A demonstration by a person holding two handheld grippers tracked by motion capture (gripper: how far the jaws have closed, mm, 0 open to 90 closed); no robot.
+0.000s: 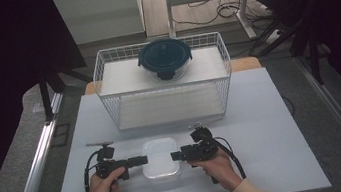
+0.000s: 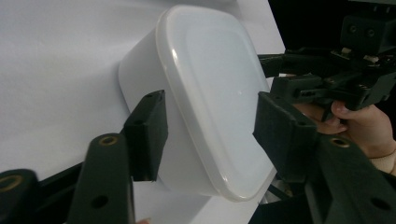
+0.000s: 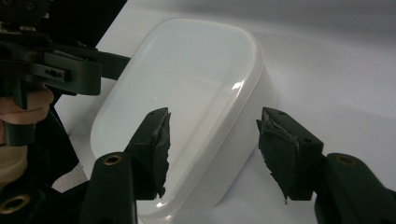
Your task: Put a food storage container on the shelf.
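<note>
Container [image 1: 160, 158]: translucent white. Grippers [image 1: 141, 160] [image 1: 175, 156]: black. Wire basket [image 1: 105, 75]: white. Round lid [image 1: 164, 55]: dark teal. Table [image 1: 262, 113]: white.

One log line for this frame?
left gripper open at box | right gripper open at box | basket behind

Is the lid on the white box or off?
On. The white box has its smooth lid sitting flat across the top, rim to rim. What is inside cannot be seen.

1. I can read no text, label, brand, number or sign on the white translucent plastic lidded container [image 1: 160, 158] between my jaws.
2. The white wire basket [image 1: 104, 67] and dark round lidded bowl [image 1: 164, 58] carry nothing legible either.
</note>
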